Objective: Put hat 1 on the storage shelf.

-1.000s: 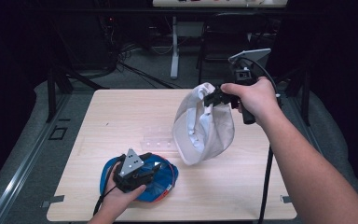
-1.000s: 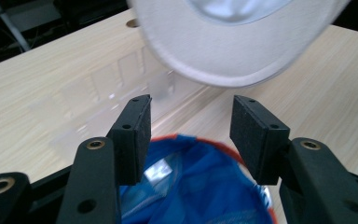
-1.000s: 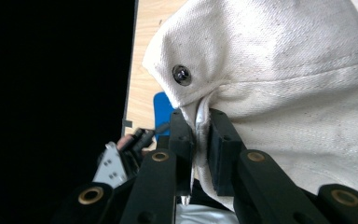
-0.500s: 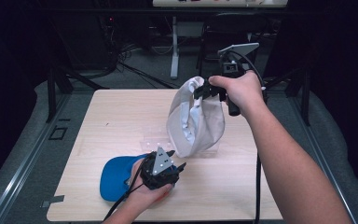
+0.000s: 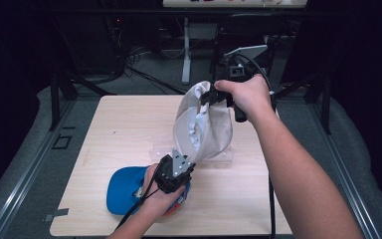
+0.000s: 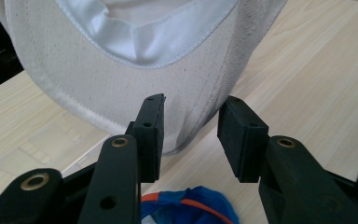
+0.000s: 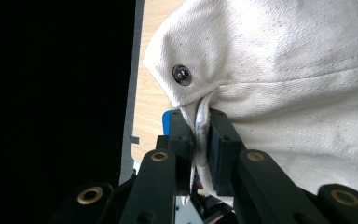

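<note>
A cream fabric hat [image 5: 204, 127] hangs above the table with its opening towards me. My right gripper [image 5: 211, 95] is shut on its upper rim, and the cloth is pinched between the pads [image 7: 203, 126] just below a metal eyelet. My left gripper [image 5: 183, 160] is at the hat's lower brim [image 6: 135, 88]. Its jaws have just been closing, and the brim edge lies in the gap [image 6: 191, 112] with the pads off it. A blue cap [image 5: 124, 186] lies on the table under my left hand, and its orange-trimmed cloth [image 6: 191, 207] shows below the left jaws.
The light wooden table [image 5: 129, 119] has a flat clear plastic piece [image 5: 219, 157] lying under the hanging hat. Dark floor, cables and a table leg [image 5: 185, 50] lie beyond the far edge. A cable trails from each gripper towards me.
My left gripper moved right and forward, off the blue cap and up to the cream hat's lower brim. My right hand carried the hat a little to the left.
</note>
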Demonstrator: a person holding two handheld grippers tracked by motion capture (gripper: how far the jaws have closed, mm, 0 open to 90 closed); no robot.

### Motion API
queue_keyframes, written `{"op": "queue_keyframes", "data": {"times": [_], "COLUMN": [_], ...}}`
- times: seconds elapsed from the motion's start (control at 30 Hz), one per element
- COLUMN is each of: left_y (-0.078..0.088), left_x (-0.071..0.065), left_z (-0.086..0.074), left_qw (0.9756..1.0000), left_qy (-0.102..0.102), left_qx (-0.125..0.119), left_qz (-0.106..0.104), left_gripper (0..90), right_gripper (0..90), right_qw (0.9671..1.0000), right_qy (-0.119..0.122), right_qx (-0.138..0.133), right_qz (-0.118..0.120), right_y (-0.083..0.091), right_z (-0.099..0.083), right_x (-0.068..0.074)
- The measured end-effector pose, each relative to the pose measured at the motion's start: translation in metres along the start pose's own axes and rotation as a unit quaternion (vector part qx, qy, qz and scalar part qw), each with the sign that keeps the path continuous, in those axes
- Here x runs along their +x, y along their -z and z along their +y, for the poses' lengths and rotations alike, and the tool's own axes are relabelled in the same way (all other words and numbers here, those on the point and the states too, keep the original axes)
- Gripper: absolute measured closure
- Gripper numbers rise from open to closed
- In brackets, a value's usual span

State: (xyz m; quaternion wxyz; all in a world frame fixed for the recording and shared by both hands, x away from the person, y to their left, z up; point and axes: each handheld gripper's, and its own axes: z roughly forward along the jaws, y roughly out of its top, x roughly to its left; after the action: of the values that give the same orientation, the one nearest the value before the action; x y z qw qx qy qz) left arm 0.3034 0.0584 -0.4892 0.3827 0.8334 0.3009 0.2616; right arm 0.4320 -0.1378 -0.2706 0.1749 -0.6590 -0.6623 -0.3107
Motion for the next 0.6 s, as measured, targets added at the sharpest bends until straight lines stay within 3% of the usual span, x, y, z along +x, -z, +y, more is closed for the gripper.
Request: {"op": "queue_keyframes", "data": {"times": [0.13, 0.2, 0.3, 0.6], "left_y": [-0.003, -0.004, -0.005, -0.002], "left_x": [0.006, 0.011, 0.024, 0.039], "left_z": [0.000, 0.000, -0.001, -0.004], "left_qw": [1.0000, 1.0000, 0.9993, 0.9985], "left_qy": [0.001, 0.003, 0.021, 0.010], "left_qx": [0.002, 0.004, 0.005, -0.003], "left_qz": [-0.003, -0.008, -0.030, -0.054], "left_gripper": [62.0, 68.5, 72.9, 81.0], "right_gripper": [81.4, 81.4, 81.4, 81.1], "right_qw": [1.0000, 1.0000, 1.0000, 1.0000], "right_qy": [0.002, 0.001, 0.003, 0.003], "right_qx": [0.002, -0.001, -0.002, -0.006], "right_qz": [-0.002, -0.002, -0.004, -0.003], "right_y": [0.000, -0.001, -0.001, -0.004], "right_z": [0.001, 0.002, 0.002, 0.004], "right_x": [0.002, 0.005, 0.008, 0.012]}}
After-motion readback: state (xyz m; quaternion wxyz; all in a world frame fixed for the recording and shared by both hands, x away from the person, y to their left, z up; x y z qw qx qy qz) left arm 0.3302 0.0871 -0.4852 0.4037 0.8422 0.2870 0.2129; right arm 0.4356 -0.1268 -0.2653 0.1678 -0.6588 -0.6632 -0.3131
